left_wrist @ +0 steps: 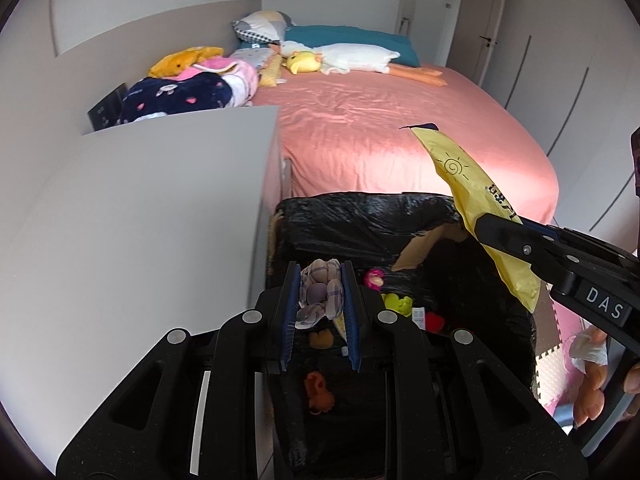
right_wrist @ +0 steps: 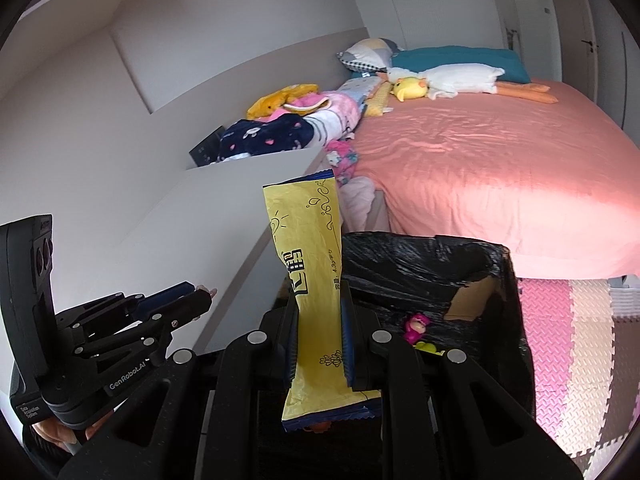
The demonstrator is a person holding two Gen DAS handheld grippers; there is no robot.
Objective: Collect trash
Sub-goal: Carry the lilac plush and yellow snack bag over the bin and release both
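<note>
My left gripper [left_wrist: 320,300] is clamped on a crumpled cloth [left_wrist: 320,294], hanging directly over the open bin [left_wrist: 360,208]. My right gripper [right_wrist: 320,336] pinches a yellow wrapper [right_wrist: 308,264], its long axis upright, near the bin's rim. The left looks nearer to dropping; I judge the right needs to come further over.

A crumpled wad of checked white-and-purple cloth or paper [left_wrist: 320,290] is pinched between blue-padded fingers [left_wrist: 291,312], poised above the near-left part of the bin. A long yellow snack wrapper [right_wrist: 310,276] with black print, a sun doodle and dark blue sealed ends stands nearly upright, clamped across its middle. The bin [right_wrist: 516,312] is a cardboard box lined with a black plastic bag, open-topped, standing at the near end of the bed, with small colourful bits lying inside it.
</note>
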